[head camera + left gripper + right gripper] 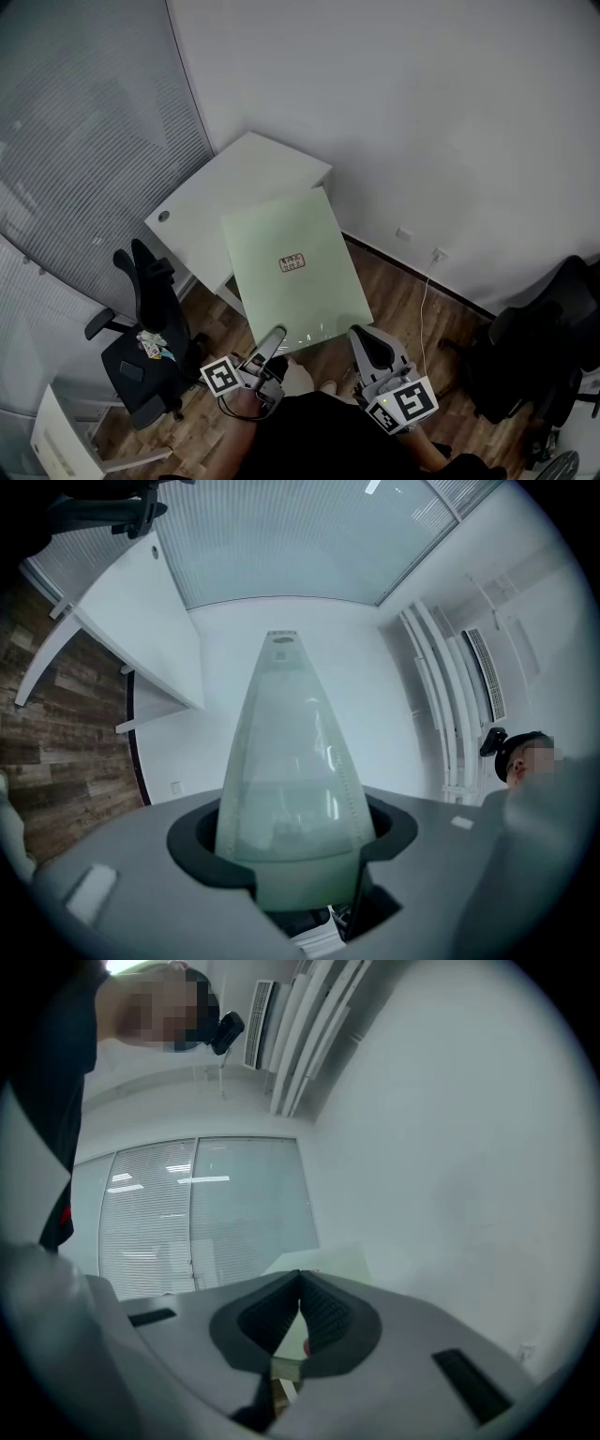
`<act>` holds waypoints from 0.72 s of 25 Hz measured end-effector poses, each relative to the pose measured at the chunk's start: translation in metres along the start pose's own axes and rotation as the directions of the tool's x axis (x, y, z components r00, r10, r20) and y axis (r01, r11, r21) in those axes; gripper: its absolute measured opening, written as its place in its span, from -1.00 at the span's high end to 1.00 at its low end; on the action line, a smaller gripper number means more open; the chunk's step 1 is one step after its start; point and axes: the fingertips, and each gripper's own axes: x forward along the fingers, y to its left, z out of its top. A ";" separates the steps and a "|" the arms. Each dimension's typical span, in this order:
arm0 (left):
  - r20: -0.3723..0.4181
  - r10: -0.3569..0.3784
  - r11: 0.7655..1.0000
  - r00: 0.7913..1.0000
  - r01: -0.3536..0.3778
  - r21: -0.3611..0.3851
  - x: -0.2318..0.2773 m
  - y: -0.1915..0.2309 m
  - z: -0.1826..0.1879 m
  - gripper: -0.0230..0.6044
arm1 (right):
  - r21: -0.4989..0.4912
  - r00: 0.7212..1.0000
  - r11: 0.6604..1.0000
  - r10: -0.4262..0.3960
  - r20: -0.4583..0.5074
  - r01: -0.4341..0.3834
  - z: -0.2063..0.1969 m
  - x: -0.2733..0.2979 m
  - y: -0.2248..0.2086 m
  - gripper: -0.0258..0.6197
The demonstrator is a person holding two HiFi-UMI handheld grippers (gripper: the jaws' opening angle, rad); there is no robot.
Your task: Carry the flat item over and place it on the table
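Pale green board [295, 272] was held above the wood floor [412, 305], near the white table [234, 178]; left gripper [270, 339] clamped its near edge, jaws partly apart; right gripper [361, 337] pinched it, jaws almost together.

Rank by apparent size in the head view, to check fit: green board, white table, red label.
1. The green board and white table: alike; the board is nearer, so unranked.
2. The red label: smallest.

Cool, dim, even light fills the room. Both tool views bend hard and go black at the corners. Ceiling strips [372, 486] glare above the left tool [295, 841], and the green panel [286, 761] between its jaws looks hazy. The right tool [300, 1283] is soft close to the lens.
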 end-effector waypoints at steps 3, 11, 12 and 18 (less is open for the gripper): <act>0.002 -0.001 1.000 1.000 0.001 -0.004 0.009 0.006 0.006 0.01 | -0.003 1.000 1.000 -0.007 0.000 0.007 0.000 0.005 -0.008 0.92; 0.022 -0.008 1.000 1.000 0.008 0.006 0.041 0.028 0.038 0.01 | -0.004 1.000 1.000 0.013 -0.022 -0.013 -0.003 0.052 -0.035 0.92; 0.028 -0.009 1.000 1.000 0.009 0.004 0.046 0.032 0.044 0.01 | -0.004 0.999 1.000 0.022 -0.027 -0.023 -0.003 0.062 -0.038 0.92; 0.088 0.007 1.000 0.996 -0.005 -0.023 0.077 0.059 0.084 0.01 | -0.001 0.994 0.996 0.085 -0.067 -0.085 -0.004 0.123 -0.060 0.92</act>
